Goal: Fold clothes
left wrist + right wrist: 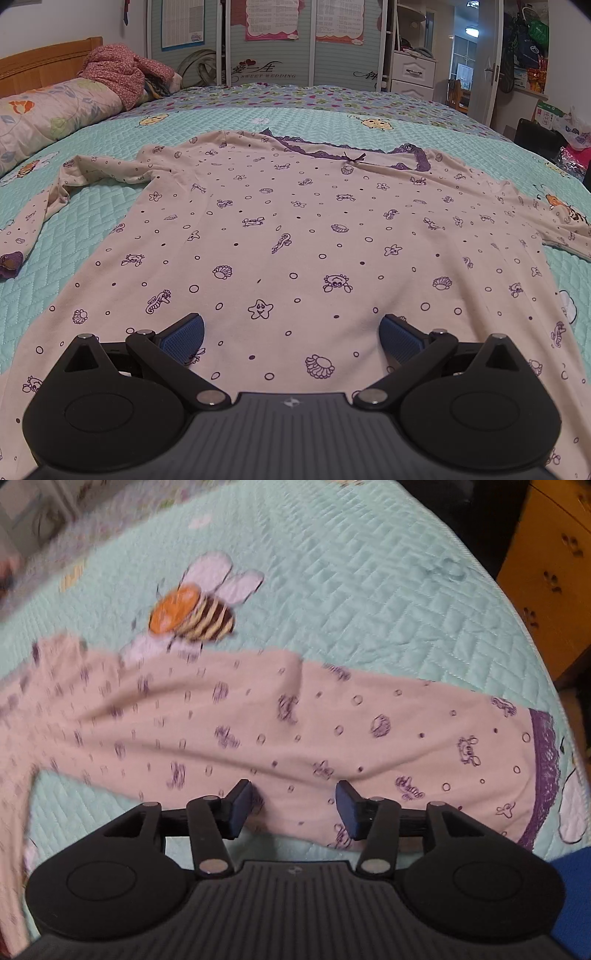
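Observation:
A pale pink long-sleeved top (295, 236) with purple sea-creature prints and a purple lace neckline lies spread flat, front up, on the bed. My left gripper (291, 338) hovers over its lower hem, open wide, with nothing between the blue pads. In the right wrist view the top's right sleeve (295, 731) stretches across the quilt, ending in a purple lace cuff (543, 771). My right gripper (293, 806) points down at the sleeve's near edge, its jaws apart and not pinching the cloth. The left sleeve (55, 192) lies bent at the far left.
The bed has a mint-green quilted cover (92, 221) with bee pictures (195, 616). A pillow (48, 114) and a bundled red floral garment (118, 70) lie at the headboard end. The bed edge (532, 638) and a wooden cabinet (554, 572) are to the right.

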Demonstrator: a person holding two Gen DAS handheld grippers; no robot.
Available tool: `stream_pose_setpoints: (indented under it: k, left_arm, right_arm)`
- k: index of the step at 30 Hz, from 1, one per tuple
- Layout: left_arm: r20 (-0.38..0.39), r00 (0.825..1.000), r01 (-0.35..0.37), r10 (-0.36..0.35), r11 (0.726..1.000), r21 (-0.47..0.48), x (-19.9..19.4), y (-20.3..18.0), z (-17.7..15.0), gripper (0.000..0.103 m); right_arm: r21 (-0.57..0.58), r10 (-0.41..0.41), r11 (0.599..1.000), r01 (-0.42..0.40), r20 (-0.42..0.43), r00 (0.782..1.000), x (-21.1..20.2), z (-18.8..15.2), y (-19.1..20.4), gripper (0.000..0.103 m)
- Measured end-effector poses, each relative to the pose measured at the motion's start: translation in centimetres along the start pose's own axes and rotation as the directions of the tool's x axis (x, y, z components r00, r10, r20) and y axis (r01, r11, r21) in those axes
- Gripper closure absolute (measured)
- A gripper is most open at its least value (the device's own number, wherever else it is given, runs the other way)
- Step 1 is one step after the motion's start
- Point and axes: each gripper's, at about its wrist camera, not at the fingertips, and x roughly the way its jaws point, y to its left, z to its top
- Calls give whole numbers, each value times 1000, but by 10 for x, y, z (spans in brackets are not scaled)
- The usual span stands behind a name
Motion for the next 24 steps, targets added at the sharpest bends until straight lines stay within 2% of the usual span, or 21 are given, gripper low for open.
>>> stream_pose_setpoints:
  k: [2, 4, 6, 9, 13, 16, 24]
  left_arm:
    - [0, 1000, 0, 0, 1000, 0, 0, 0, 0, 0]
    - [0, 1000, 0, 0, 1000, 0, 0, 0, 0, 0]
    - [0, 1000, 0, 0, 1000, 0, 0, 0, 0, 0]
    - [1, 1000, 0, 0, 1000, -1, 0, 0, 0, 0]
    - [2, 1000, -1, 1, 1000, -1, 0, 0, 0, 0]
    - [1, 1000, -3, 3, 1000, 0, 0, -1, 0, 0]
    - [2, 1000, -3, 3, 1000, -1, 0, -1, 0, 0]
  right_arm:
    - [85, -31, 996, 20, 119, 992, -15, 1, -24, 51]
    - [169, -99, 984, 59, 236, 967, -32, 0, -53, 51]
    - [242, -141, 968, 68, 296, 945, -48, -2, -79, 51]
    - [264, -107, 964, 27, 295, 949, -58, -3, -110, 50]
    - [261, -184, 958, 117, 246, 952, -53, -7, -130, 48]
    - [327, -146, 942, 71, 211, 966, -42, -16, -142, 48]
    - [262, -95, 965, 29, 242, 966, -47, -25, -123, 49]
